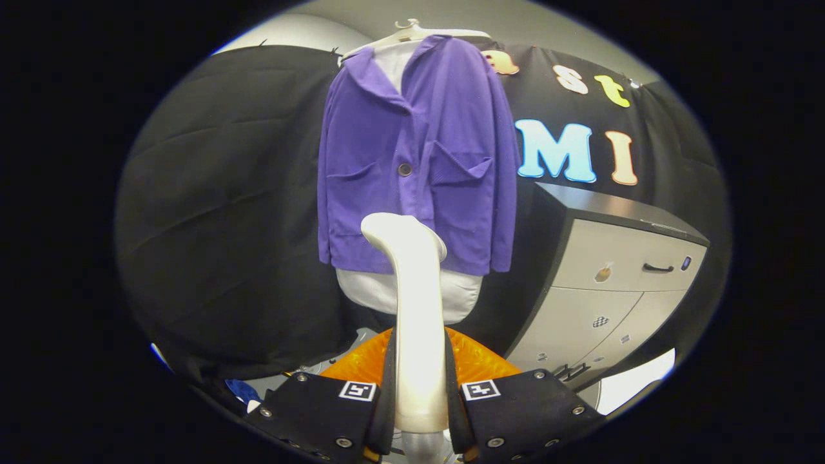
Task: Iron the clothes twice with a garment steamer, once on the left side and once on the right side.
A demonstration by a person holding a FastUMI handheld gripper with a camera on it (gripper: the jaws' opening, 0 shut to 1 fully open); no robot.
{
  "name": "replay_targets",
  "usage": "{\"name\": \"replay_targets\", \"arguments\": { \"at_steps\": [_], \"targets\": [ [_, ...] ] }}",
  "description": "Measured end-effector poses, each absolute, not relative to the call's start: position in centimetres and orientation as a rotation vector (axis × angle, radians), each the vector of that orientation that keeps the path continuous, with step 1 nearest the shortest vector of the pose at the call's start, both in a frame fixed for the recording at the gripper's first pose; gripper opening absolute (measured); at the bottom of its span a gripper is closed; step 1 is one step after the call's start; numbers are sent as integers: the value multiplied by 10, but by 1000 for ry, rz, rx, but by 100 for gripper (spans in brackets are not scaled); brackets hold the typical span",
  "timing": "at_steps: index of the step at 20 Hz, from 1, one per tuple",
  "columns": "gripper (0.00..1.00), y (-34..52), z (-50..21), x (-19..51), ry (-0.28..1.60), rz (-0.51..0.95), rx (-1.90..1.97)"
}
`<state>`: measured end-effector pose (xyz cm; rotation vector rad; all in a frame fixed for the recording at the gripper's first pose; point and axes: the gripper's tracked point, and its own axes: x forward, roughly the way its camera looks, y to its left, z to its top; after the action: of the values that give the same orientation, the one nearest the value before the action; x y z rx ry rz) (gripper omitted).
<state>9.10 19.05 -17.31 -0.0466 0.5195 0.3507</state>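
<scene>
Gripper (419,386) clamped on steamer (412,303) handle, head up at 12 o'clock facing purple jacket's (419,167) hem, likely staged for an upward pass.

No words or numbers can be read on any object here. The gripper (419,345), its fingers pressed on both sides of the white garment steamer (412,283), carries 2 square black-and-white coded markers: a left marker (358,390) and a right marker (480,389), 1 on each finger base. The grey cabinet (619,303) bears a small orange sticker (603,273) and a checkered sticker (601,321); any print there is perhaps too small to read.
</scene>
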Motion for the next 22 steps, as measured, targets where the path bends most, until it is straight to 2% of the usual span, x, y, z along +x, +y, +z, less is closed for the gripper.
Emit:
{"name": "replay_targets", "arguments": {
  "at_steps": [8, 22],
  "targets": [
    [34, 77, -103, 85, 400, 195, 64],
    [34, -51, -42, 16, 277, 82, 111]
  ]
}}
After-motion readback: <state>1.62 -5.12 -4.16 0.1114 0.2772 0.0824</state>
